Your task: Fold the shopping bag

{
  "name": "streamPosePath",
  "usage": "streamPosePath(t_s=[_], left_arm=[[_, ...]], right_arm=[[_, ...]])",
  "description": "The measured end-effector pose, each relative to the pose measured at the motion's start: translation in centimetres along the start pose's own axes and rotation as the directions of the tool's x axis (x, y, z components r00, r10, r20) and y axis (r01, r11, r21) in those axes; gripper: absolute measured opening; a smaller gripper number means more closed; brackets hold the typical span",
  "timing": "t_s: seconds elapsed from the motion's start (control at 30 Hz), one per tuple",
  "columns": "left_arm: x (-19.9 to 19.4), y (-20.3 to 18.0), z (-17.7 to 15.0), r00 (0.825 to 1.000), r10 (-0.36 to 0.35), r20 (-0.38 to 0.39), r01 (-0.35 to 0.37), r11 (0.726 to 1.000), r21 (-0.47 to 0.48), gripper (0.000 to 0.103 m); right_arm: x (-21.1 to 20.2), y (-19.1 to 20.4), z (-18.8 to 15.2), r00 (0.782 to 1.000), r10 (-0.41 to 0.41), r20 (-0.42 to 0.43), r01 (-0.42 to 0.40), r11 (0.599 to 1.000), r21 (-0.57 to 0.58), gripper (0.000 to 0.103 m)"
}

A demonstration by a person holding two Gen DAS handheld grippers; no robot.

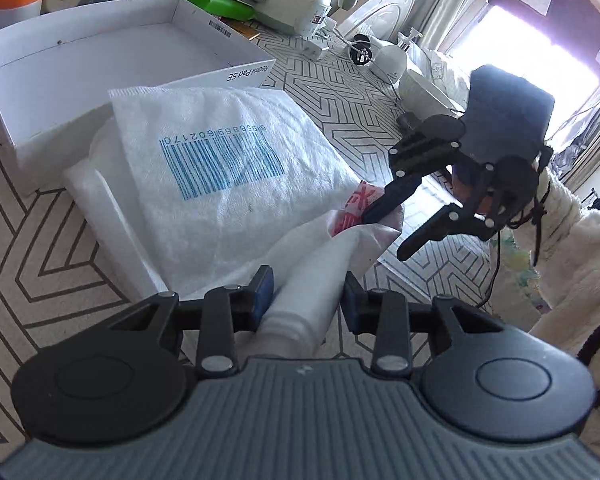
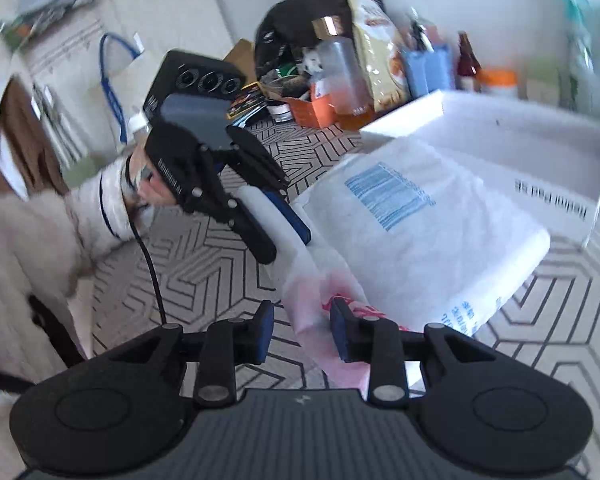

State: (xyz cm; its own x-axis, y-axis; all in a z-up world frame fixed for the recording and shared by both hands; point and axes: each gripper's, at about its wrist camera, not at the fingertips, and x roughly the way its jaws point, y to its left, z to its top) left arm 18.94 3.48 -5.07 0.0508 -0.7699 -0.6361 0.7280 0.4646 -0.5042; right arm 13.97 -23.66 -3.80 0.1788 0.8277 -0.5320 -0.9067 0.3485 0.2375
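On the patterned cloth we see the white shopping bag point(image 1: 228, 168) lying flat beside a white box point(image 1: 100, 68), our left tongs point(image 1: 306, 300) half closed around its rolled handle, our right tongs point(image 2: 300, 320) tilted down, parted around its pink corner.

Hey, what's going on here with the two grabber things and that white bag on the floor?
A person with a two-finger gripper in each hand is folding a white shopping bag with a blue barcode, lying on a patterned rug beside an open white box. The left gripper has the bag's gathered, rolled end between its fingers. The right gripper is at the red-printed corner of that same end, one finger against it; a firm pinch is unclear. The fold is unfinished.
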Motion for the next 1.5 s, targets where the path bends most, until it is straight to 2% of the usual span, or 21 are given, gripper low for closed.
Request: streamPosePath(t_s=[0.1, 0.2, 0.27, 0.37, 0.43, 0.53, 0.6, 0.73, 0.97, 1.17, 1.27, 1.3, 1.37, 1.43, 1.47, 1.5], left_arm=[[-0.1, 0.7, -0.3, 0.999, -0.035, 0.013, 0.036, 0.999, -0.038, 0.035], [-0.2, 1.2, -0.5, 0.998, -0.052, 0.021, 0.054, 0.996, -0.065, 0.033], [-0.3, 1.3, -0.6, 0.998, -0.056, 0.023, 0.057, 0.995, -0.08, 0.032], [-0.3, 1.4, -0.8, 0.998, -0.053, 0.029, 0.056, 0.993, -0.102, 0.031], [-0.3, 1.4, -1.1, 0.998, -0.063, 0.031, 0.067, 0.99, -0.125, 0.031], [-0.3, 1.1, -2.1, 0.995, -0.103, 0.019, 0.105, 0.978, -0.179, 0.03], [-0.3, 0.0, -2.8, 0.995, -0.104, 0.003, 0.103, 0.979, -0.177, 0.029], [-0.4, -0.6, -2.5, 0.998, -0.068, 0.0, 0.067, 0.983, -0.169, 0.029], [-1.2, -1.1, -1.6, 0.999, -0.008, 0.049, 0.017, 0.985, -0.173, 0.029], [-1.1, 0.1, -1.9, 0.997, -0.011, 0.072, 0.028, 0.971, -0.237, 0.029], [-0.8, 1.7, -2.3, 0.996, -0.039, 0.074, 0.06, 0.95, -0.308, 0.029], [-0.8, 2.2, -2.4, 0.996, -0.052, 0.076, 0.074, 0.943, -0.326, 0.029], [-0.7, 3.0, -2.5, 0.994, -0.077, 0.079, 0.1, 0.93, -0.353, 0.029], [-0.7, 3.1, -2.4, 0.994, -0.081, 0.078, 0.103, 0.929, -0.356, 0.029], [-0.7, 3.1, -2.4, 0.994, -0.081, 0.077, 0.103, 0.929, -0.357, 0.029], [-0.7, 3.2, -2.3, 0.994, -0.082, 0.076, 0.103, 0.928, -0.358, 0.029]], right_arm=[[0.5, 1.6, -0.1, 0.997, -0.072, -0.01, 0.07, 0.989, -0.134, 0.031], [1.2, 2.0, 0.1, 0.991, -0.135, -0.005, 0.132, 0.972, -0.193, 0.03], [1.5, 1.1, 0.2, 0.992, -0.128, -0.016, 0.124, 0.98, -0.156, 0.026], [1.8, -1.3, 0.2, 0.998, -0.056, -0.039, 0.059, 0.995, 0.079, 0.022], [1.5, -3.1, -0.2, 0.999, 0.025, -0.045, -0.011, 0.956, 0.295, 0.021], [1.5, -5.1, -1.0, 0.983, 0.169, -0.066, -0.106, 0.829, 0.55, 0.018], [1.7, -5.9, -1.7, 0.968, 0.24, -0.072, -0.136, 0.746, 0.651, 0.015], [2.2, -7.3, -2.3, 0.952, 0.3, -0.06, -0.158, 0.649, 0.744, 0.012], [2.2, -7.3, -2.8, 0.954, 0.296, -0.049, -0.151, 0.615, 0.774, 0.009], [2.4, -7.9, -3.4, 0.951, 0.307, -0.016, -0.17, 0.567, 0.806, 0.01], [2.1, -7.5, -3.6, 0.96, 0.281, 0.004, -0.171, 0.571, 0.803, 0.01], [1.9, -7.1, -3.4, 0.967, 0.256, 0.004, -0.161, 0.596, 0.786, 0.011], [1.0, -5.5, -2.8, 0.986, 0.17, 0.001, -0.118, 0.682, 0.721, 0.017], [-0.3, -3.5, -2.0, 0.999, 0.046, 0.006, -0.039, 0.764, 0.644, 0.023], [-1.1, -2.5, -1.8, 0.999, -0.041, 0.032, 0.013, 0.79, 0.613, 0.025], [-2.2, -1.1, -1.4, 0.986, -0.141, 0.086, 0.067, 0.819, 0.569, 0.025]])
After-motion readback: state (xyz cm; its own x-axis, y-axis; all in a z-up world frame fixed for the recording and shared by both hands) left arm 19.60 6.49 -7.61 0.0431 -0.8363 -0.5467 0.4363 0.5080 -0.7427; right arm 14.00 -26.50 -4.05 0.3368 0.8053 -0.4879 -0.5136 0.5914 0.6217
